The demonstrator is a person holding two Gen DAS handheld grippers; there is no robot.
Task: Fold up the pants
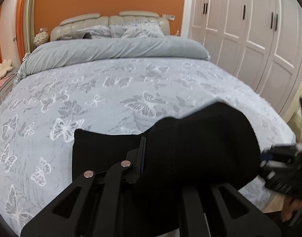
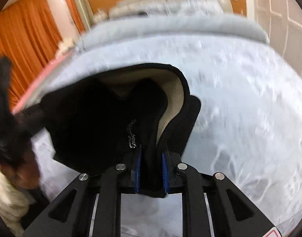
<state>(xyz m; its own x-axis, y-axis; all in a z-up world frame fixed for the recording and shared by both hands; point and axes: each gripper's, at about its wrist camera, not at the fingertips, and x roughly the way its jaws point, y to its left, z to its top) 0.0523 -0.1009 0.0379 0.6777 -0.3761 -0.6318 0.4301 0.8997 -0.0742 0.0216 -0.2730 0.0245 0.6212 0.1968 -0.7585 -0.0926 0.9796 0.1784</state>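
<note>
- Holding the black pants (image 2: 103, 118) at two points: right tool (image 2: 151, 169) clamps an edge of the cloth between its blue pads (image 2: 138, 169), jaws nearly together with fabric filling the gap.
- Left tool (image 1: 143, 154) has its jaws pressed fully together; dark cloth drapes over and past its tip, so it looks pinched there, though the contact itself is hidden under the fabric.
- Pants sit at the near end of the bed (image 1: 131, 83), bunched and lifted in front of both tools, cream fleece lining (image 2: 174, 98) turned outward on one flap.
- Key relation, as a judgement: the cloth spans between the two tools, side to side across the near end of the bed; open bedspread lies ahead of both, toward the headboard (image 1: 111, 21).
- Neither tool is nearer; both are on the cloth.
- Count: one pair of pants, two tools, one bed, one folded-back duvet (image 1: 115, 49).
</note>
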